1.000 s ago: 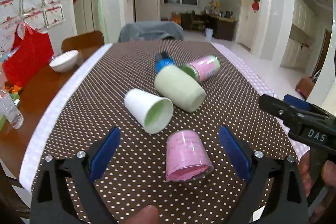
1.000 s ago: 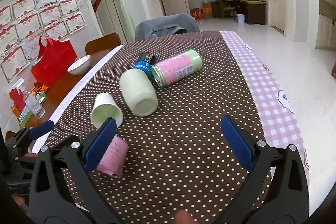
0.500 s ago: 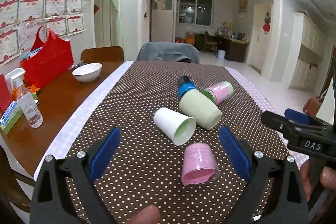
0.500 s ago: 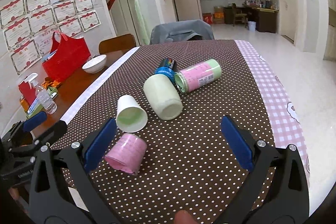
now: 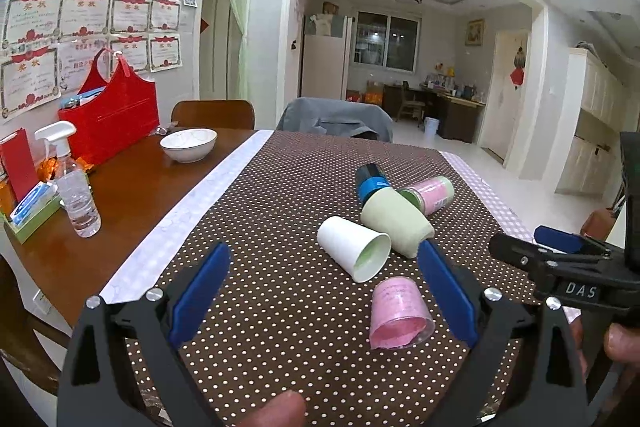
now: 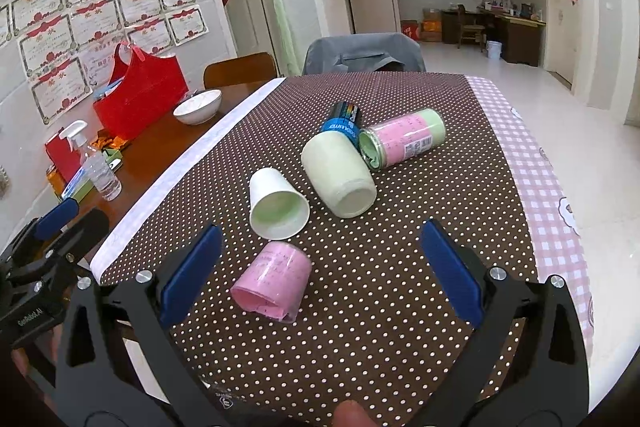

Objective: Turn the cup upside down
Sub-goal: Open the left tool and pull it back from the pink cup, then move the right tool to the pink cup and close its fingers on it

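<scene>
Both my grippers hang above the near table edge w/ nothing in them. Left gripper (image 5: 322, 287) jaws wide apart; right gripper (image 6: 320, 267) same. Pink cup (image 6: 272, 285) lies on its side on the dotted cloth (image 6: 400, 307), mouth toward me, btwn my right fingers. White paper cup (image 6: 278, 205) also tipped over, just behind it. Pale green cup (image 6: 338, 179) beside that, touching a blue-capped bottle (image 6: 342, 121) and a pink-green can (image 6: 404, 139).

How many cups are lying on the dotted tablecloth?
5, all tipped over: pink plastic cup nearest, white paper cup, pale green cup, blue-black cup behind it, pink-green cup rightmost.
</scene>
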A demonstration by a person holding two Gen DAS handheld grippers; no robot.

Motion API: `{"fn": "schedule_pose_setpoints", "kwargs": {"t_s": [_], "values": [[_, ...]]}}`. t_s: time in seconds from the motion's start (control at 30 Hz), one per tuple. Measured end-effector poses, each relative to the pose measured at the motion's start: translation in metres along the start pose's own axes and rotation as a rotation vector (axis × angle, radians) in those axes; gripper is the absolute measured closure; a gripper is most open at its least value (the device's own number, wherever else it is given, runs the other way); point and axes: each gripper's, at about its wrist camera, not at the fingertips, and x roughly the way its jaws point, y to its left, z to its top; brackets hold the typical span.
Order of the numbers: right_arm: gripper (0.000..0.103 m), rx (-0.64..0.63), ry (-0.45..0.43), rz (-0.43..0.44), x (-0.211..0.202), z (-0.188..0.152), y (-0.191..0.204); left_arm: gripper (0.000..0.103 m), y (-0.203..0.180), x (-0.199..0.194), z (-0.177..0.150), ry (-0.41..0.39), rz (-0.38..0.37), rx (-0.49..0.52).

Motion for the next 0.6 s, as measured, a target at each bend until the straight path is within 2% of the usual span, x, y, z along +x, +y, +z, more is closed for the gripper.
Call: {"fn": "schedule_pose_setpoints", "kwargs": {"t_s": [0.17, 0.6], "values": [[0.006, -0.006, 0.022, 0.003, 0.002, -0.003, 0.007, 0.009, 0.008, -0.005, -0.002, -0.017, 0.012, -0.016], [0.006, 0.000, 0.011, -0.001, 0.000, -0.004, 0.015, 0.009, 0.011, -0.007, -0.006, -0.027, 0.022, -0.007]]}}
